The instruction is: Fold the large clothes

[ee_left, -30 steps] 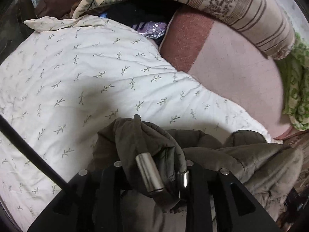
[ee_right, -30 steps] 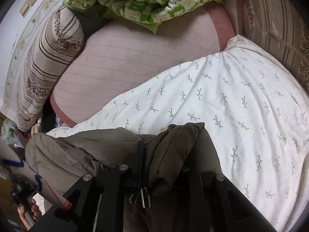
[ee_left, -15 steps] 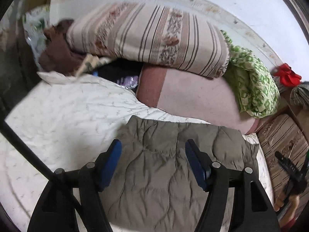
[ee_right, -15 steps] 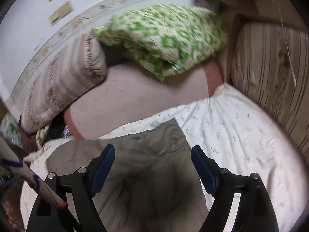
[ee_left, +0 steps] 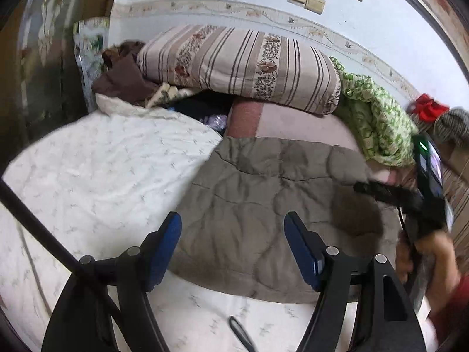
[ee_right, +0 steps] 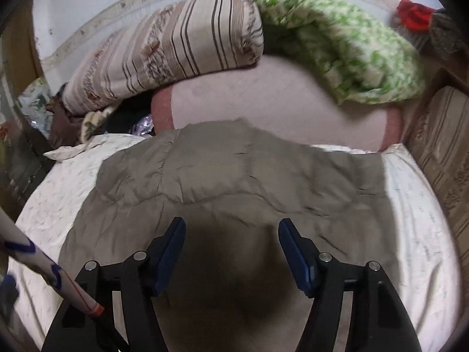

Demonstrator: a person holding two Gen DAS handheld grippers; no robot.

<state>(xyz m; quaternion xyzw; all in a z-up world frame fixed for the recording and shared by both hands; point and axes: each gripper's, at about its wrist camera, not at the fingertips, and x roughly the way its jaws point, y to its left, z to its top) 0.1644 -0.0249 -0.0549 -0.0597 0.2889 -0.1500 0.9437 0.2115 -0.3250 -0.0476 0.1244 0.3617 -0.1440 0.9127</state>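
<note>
An olive-grey quilted jacket (ee_left: pixel 263 205) lies spread flat on the white leaf-print sheet (ee_left: pixel 102 176); in the right wrist view the jacket (ee_right: pixel 234 176) fills the middle. My left gripper (ee_left: pixel 234 234) hovers over its near edge, jaws opening, nothing between the blue pads (ee_left: pixel 167 243). Over the jacket's shadowed near part, my right gripper (ee_right: pixel 231 249) has its jaws closing from wide, and no cloth sits between its pads (ee_right: pixel 296 258). A person's hand (ee_left: pixel 425 252) holds a gripper at the jacket's right side.
A striped bolster (ee_left: pixel 240 64) and a green patterned blanket (ee_left: pixel 378 117) lie at the back on a pink mat (ee_right: pixel 278 102). Brown cloth (ee_left: pixel 123 82) is heaped at the back left. A striped cushion (ee_right: pixel 445 152) borders the right. A white tube (ee_right: pixel 44 264) crosses the lower left.
Both grippers were shut on bunched folds of the jacket. They have let go, opened, and drawn back and up. The jacket now lies flat on the sheet.
</note>
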